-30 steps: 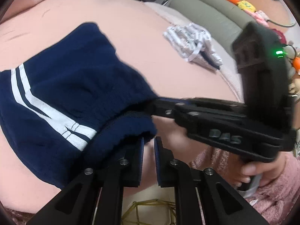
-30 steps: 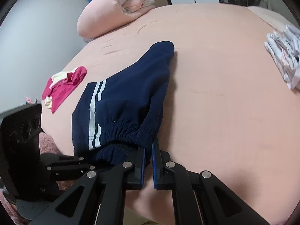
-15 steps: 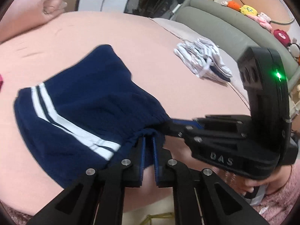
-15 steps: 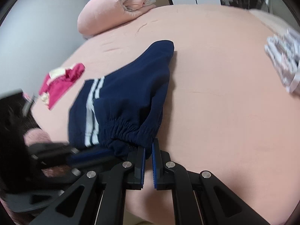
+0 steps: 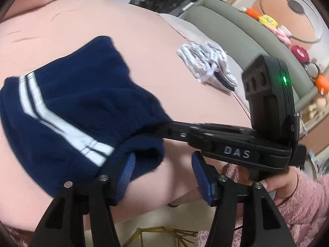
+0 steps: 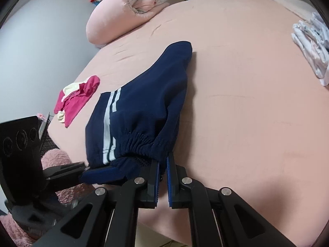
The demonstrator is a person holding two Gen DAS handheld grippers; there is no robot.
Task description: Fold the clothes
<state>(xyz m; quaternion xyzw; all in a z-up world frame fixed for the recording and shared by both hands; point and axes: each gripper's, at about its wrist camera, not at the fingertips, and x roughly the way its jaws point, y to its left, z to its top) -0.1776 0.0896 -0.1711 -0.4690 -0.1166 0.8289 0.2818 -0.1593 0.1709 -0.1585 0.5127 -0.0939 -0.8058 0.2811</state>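
Navy shorts with white side stripes are lying folded on a bed covered in a pink sheet, their gathered waistband hanging at the near edge.

The right gripper is clamping the waistband's right end – its blue pads are pressed nearly together on the cloth. In the left wrist view the same gripper is reaching in from the right, its tip buried in the navy fabric, with a green light glowing on its body and a hand in a fuzzy pink sleeve holding its handle.

The left gripper has just been opening, and its blue pads are now standing well apart. The waistband's left end is draping over the left pad and sagging loosely into the gap – the right pad is touching nothing.

Farther back on the bed, a pink and cream garment is lying to the left of the shorts, a folded white patterned garment is sitting well off to the right, and a rolled pink blanket is resting at the far edge.
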